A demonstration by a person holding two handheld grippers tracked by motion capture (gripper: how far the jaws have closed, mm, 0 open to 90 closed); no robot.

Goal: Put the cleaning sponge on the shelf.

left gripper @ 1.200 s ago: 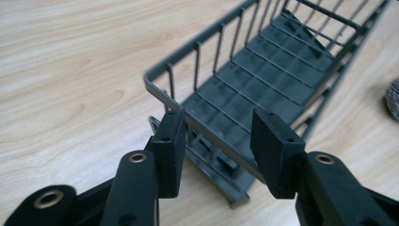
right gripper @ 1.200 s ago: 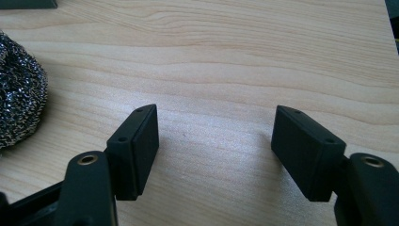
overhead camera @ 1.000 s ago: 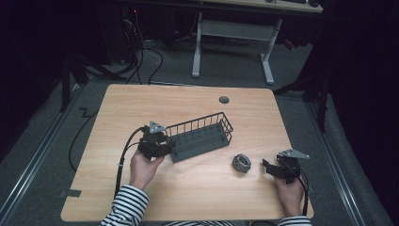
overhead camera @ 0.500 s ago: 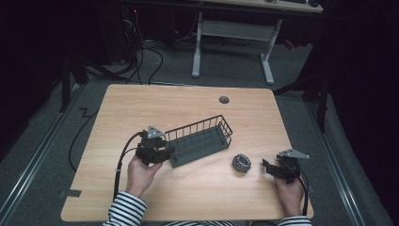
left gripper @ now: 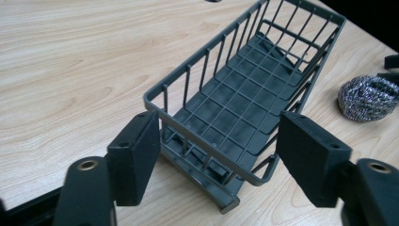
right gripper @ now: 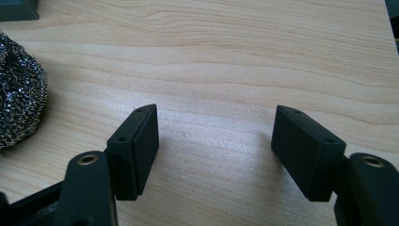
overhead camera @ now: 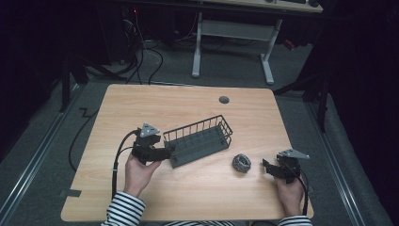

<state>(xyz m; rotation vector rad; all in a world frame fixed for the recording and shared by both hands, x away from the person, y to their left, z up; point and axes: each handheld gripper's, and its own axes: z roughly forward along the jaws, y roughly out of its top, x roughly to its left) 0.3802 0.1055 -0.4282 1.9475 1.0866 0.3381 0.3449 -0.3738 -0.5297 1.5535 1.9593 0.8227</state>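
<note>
The left gripper (left gripper: 216,160) stands wide open, straddling the near end of the empty dark grey wire basket (left gripper: 249,94) on the pale wooden surface (overhead camera: 188,108), probably lining up a grasp. The right gripper (right gripper: 214,150), equally spread and empty, waits beside the steel-wool scouring ball (overhead camera: 241,163).

Dim room: light wood bench (overhead camera: 188,108) on grey carpet floor (overhead camera: 291,70); white-legged desk (overhead camera: 235,33) behind, cables (overhead camera: 141,52) trailing.
</note>
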